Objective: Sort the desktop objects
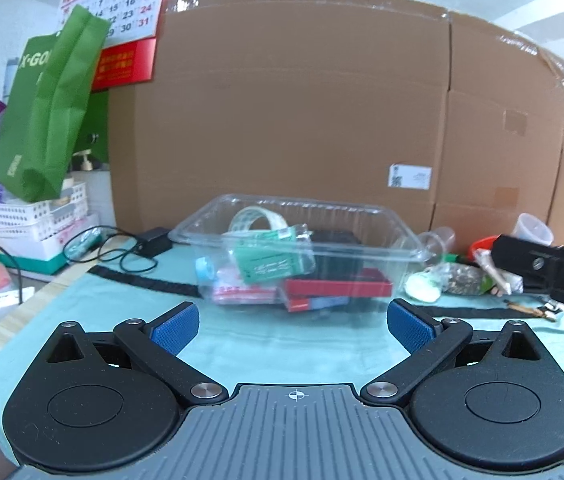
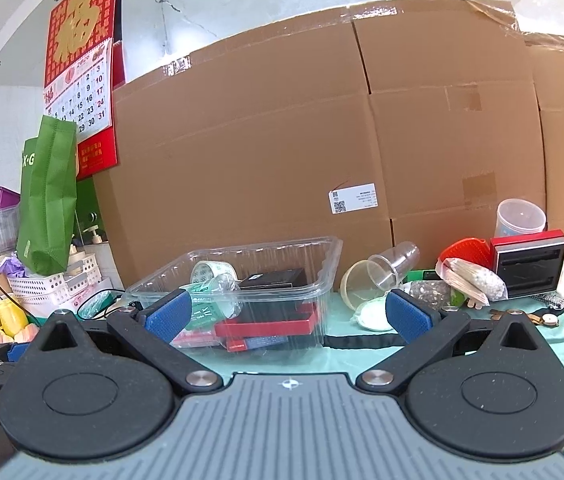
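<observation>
A clear plastic bin [image 1: 410, 250] stands on the teal cloth [image 1: 282, 352] and holds a tape roll [image 1: 260, 218], a green pack [image 1: 272, 260], a black box and red boxes [image 1: 338, 288]. It also shows in the right wrist view [image 2: 332, 256]. My left gripper [image 1: 292, 326] is open and empty, just short of the bin. My right gripper [image 2: 288, 314] is open and empty, close in front of the bin. The right gripper shows as a black body at the right edge of the left wrist view [image 1: 550, 268].
Loose items lie right of the bin: clear cups [image 2: 394, 266], a white mask [image 2: 372, 314], a cotton swab pack [image 2: 470, 280], a red and black box [image 2: 530, 262], a watch [image 2: 548, 319]. Cardboard boxes [image 2: 282, 160] wall the back. White baskets [image 1: 34, 224], a green bag [image 1: 54, 112] and cables [image 1: 122, 248] stand left.
</observation>
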Motion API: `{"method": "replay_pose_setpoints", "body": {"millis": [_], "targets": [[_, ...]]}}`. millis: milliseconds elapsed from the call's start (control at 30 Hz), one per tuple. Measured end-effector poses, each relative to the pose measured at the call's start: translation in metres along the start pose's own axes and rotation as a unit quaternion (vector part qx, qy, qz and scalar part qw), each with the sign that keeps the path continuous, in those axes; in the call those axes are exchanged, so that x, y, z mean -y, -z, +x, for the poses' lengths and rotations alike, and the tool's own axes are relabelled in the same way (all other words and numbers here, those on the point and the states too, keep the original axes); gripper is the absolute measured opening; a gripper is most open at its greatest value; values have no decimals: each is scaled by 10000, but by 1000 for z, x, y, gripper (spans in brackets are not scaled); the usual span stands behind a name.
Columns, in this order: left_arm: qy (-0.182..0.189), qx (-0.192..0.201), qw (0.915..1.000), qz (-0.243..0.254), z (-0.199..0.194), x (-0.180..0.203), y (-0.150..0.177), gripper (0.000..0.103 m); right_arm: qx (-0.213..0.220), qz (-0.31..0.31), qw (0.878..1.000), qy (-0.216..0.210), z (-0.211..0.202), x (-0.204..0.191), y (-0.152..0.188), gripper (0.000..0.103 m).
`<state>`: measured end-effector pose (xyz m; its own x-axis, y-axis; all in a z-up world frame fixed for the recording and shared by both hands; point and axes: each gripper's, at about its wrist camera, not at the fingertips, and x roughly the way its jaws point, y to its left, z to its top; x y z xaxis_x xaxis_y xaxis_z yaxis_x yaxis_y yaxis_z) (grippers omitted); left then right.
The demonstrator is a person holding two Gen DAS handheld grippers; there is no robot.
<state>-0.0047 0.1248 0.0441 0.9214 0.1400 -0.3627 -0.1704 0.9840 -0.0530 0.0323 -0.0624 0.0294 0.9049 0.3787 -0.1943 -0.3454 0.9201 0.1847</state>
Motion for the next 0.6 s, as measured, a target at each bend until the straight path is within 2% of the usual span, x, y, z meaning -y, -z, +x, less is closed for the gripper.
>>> {"method": "replay_pose_setpoints", "body": {"millis": [100,300,400,600], "targets": [[-167,-20,9999,27,2,-1,0,103,-7,-41,10000,-13,0,-1,0,103],[-179,-14,9998,52,1,-1,1,103,5,-96,10000,-27,0,-2,0,103],[-337,15,9994,-22,1,-1,3,103,28,-136,9999,-19,0,-3,0,103],[-578,158,9980,185,-1,4,2,103,14,-136,9999,-37,0,-1,0,103]]}}
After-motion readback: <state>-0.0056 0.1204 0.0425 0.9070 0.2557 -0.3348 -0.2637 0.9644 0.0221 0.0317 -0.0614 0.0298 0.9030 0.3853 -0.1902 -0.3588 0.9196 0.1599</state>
